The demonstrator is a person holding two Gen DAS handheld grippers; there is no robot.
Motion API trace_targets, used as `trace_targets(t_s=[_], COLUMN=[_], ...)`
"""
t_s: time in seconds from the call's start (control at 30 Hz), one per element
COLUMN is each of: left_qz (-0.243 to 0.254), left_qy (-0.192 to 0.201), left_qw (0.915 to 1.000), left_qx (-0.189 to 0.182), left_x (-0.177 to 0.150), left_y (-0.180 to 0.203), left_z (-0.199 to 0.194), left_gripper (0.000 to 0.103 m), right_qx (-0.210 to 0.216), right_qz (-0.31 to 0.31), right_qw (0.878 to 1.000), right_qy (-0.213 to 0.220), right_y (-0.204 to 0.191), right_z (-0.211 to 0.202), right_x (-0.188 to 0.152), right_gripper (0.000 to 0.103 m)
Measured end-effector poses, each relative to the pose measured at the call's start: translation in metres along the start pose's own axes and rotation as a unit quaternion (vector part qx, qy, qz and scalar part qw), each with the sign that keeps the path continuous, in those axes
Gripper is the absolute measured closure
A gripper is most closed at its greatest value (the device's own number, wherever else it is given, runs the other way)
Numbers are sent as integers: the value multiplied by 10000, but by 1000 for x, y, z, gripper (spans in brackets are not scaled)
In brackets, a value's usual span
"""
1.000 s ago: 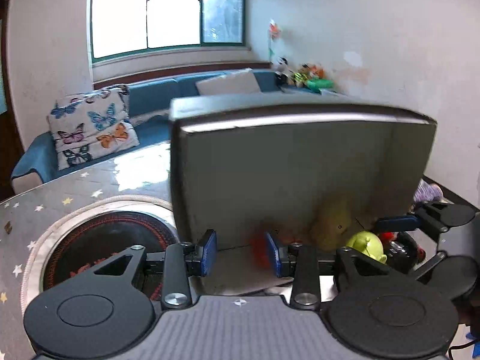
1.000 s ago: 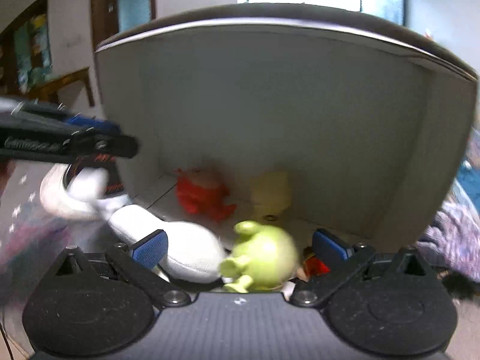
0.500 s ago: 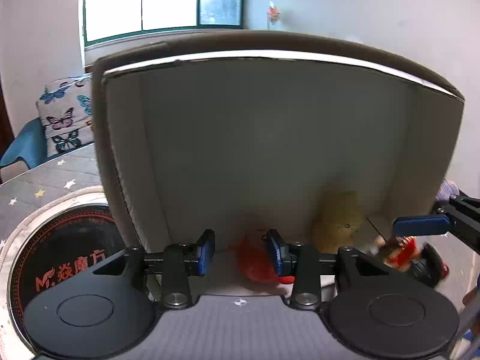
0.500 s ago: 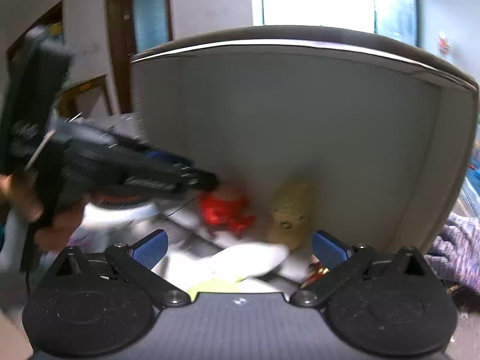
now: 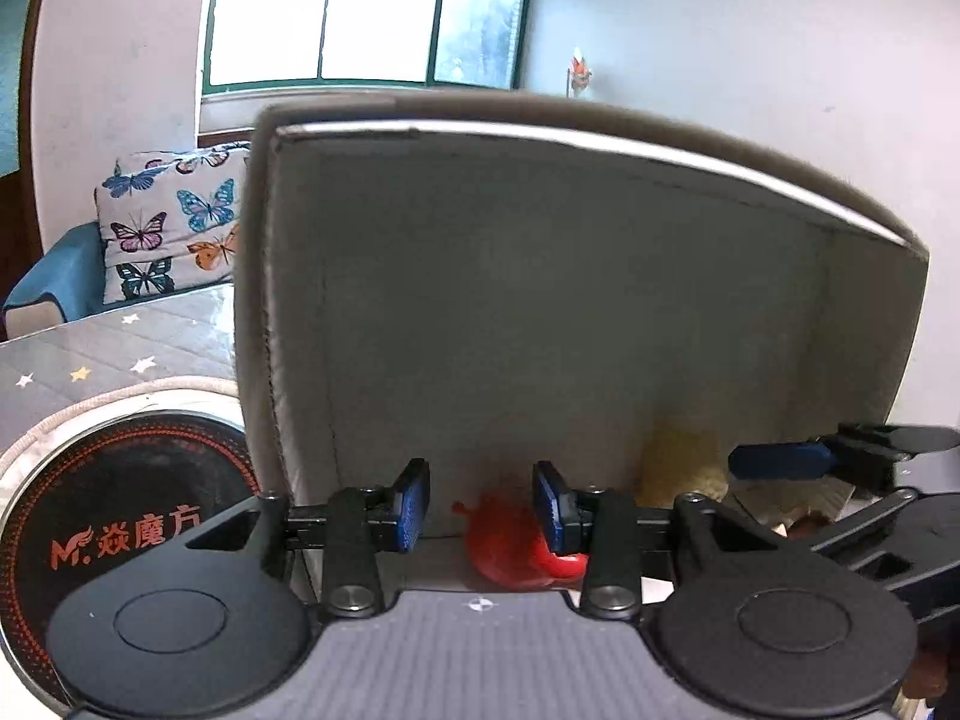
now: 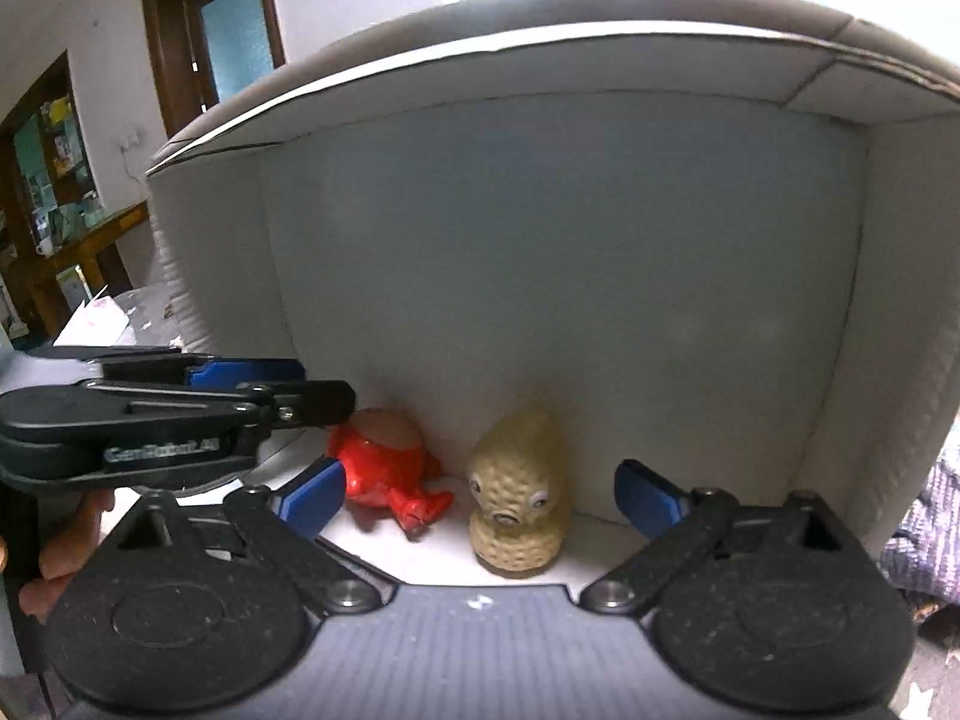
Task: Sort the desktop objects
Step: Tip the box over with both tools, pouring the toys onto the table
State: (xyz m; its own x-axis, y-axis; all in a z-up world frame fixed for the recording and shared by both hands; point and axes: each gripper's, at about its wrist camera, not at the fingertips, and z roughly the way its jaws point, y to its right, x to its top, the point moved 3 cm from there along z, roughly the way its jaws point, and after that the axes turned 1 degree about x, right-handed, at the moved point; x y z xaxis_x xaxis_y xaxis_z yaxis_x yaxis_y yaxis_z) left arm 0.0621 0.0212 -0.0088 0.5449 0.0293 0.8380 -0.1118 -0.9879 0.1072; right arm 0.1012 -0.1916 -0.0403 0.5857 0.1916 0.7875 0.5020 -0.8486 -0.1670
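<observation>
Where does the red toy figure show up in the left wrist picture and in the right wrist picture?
Left wrist: the red toy figure sits low at centre, partly behind the left gripper, on the box floor.
Right wrist: the same figure is left of centre, beside the tan peanut toy.
Shared landmark: the grey storage box behind it.
</observation>
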Motion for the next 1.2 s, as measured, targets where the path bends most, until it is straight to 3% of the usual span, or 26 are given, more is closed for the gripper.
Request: trace_targets(t_s=[0.13, 0.4, 0.6, 0.73, 1.2], left_qz=[94, 132, -31, -49, -321], left_qy=[46, -302, -324, -453, -704], left_qw=[9999, 9994, 9993, 9978, 9948], left_qx=[-100, -85, -206, -486, -669], left_x=[0, -4, -9, -14, -21], left_y=[-1, -4, -11, -12, -24], left_z=[-6, 9, 7, 5, 14], left_gripper=[63, 63, 61, 61, 58], right_qx=[-20, -161, -45, 4, 209], right_qz=[113, 253, 341, 260, 117], right_qw=[9999, 9992, 9989, 9991, 9988], right_qy=[-28, -271, -307, -333, -425], right_y=[3, 6, 8, 7, 7], right_z=[4, 20, 26, 24, 9], right_x=[-1, -6, -10, -15, -32], right_gripper=[11, 40, 61, 62, 63])
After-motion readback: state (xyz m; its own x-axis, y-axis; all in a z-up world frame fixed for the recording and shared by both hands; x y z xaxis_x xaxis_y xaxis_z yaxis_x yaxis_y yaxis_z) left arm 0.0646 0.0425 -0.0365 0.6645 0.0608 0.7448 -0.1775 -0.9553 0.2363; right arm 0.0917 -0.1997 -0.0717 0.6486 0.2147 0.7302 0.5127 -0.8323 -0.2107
